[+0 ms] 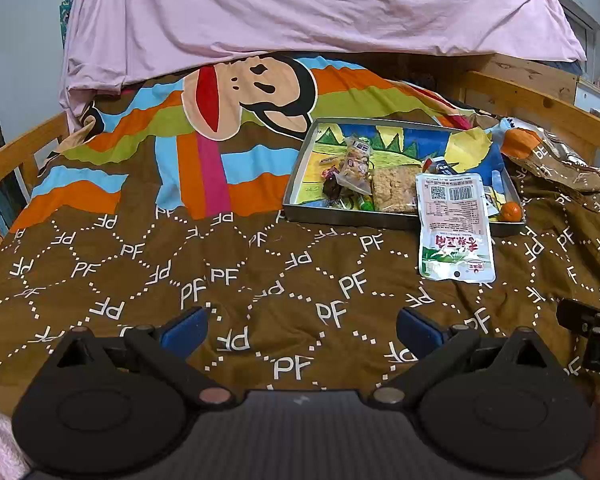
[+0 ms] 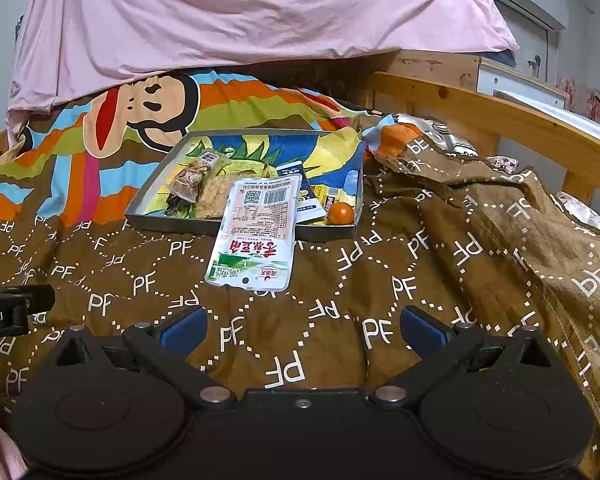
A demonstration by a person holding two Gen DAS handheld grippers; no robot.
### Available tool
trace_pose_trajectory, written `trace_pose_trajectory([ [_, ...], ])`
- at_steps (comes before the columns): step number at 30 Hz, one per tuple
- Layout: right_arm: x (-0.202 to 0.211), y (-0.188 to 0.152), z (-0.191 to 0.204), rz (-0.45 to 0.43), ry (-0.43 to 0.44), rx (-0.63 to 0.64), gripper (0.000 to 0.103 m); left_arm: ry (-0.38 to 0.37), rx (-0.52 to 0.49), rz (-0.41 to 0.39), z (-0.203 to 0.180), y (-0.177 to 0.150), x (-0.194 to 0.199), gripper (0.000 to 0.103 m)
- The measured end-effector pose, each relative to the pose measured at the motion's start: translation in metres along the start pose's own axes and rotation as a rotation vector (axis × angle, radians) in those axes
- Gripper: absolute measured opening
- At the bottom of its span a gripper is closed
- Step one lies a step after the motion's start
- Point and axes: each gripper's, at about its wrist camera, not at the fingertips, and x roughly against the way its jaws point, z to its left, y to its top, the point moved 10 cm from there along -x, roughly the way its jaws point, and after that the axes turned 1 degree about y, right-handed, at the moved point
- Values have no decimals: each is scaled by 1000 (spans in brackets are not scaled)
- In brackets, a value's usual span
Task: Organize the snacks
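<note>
A bed covered by a brown quilt (image 1: 228,280) printed with white letters is carrying everything here, and the job is looking mostly done, judging by how the snacks are lying. A shallow metal tray (image 1: 296,168) with a bright painted bottom is sitting on the quilt, and most of the snacks are already resting inside it. The largest packet, a white pouch (image 2: 256,232) with red lettering, is lying only half in: its upper end is leaning on the tray's near rim while its lower end is hanging out onto the quilt, so it is probably still needing a push or a lift fully inside. Within the tray, a pale crumbly bar (image 1: 394,188) is lying beside a clear packet of brown pieces (image 1: 356,168), and a small orange fruit (image 2: 341,213) is sitting in the near right corner. Both tools are hovering low over the quilt, well short of the tray: the left hand-held gripper (image 1: 302,330) is standing wide and holding nothing, and the right hand-held gripper (image 2: 303,330) is likewise spread wide and empty
</note>
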Motion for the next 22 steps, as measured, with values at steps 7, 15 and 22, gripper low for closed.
trace_pose_trajectory([
  [7,-2,-2,0,3,2,3,102,9,2,10,1,-2,-1,102],
  [15,-2,-2,1,8,4,8,102,-1,5,19,0,-4,-2,102],
  [22,-2,-3,1,15,6,14,102,5,-3,24,-1,-3,-1,103],
])
